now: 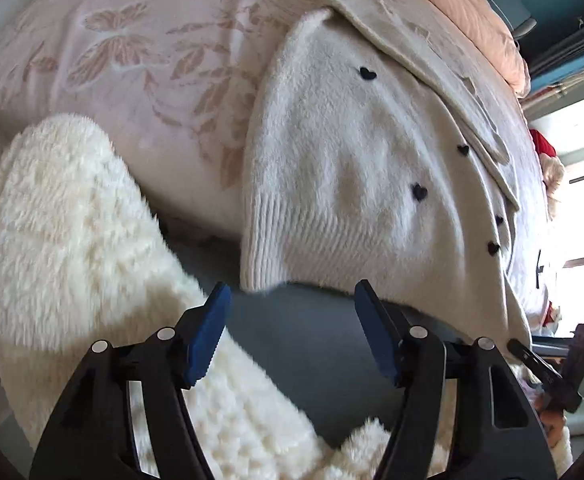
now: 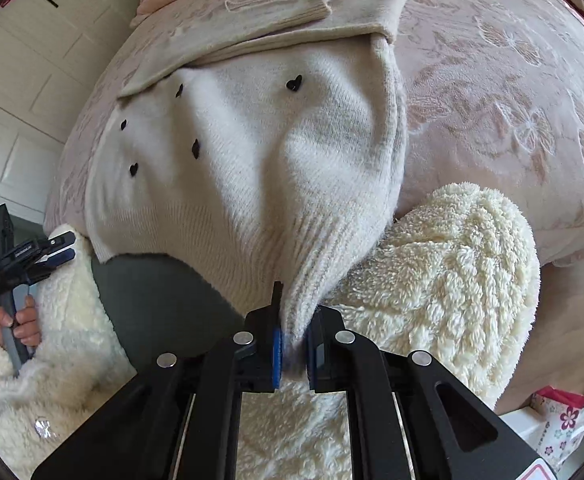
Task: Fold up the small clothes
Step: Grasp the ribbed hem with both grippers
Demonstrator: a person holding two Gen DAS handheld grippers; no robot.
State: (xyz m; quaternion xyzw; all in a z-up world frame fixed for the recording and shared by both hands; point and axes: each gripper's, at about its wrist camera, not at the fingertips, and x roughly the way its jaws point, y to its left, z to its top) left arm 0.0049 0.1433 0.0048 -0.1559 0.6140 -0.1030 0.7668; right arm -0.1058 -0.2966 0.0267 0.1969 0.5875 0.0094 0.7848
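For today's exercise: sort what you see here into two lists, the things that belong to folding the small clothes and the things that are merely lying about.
Part of the job:
- cream sweater with black hearts
- right gripper, shut on its ribbed hem
- left gripper, open near the hem
- pink bedspread under the sweater

Just lying about:
- red plush toy
- floral gift bag
- white wardrobe
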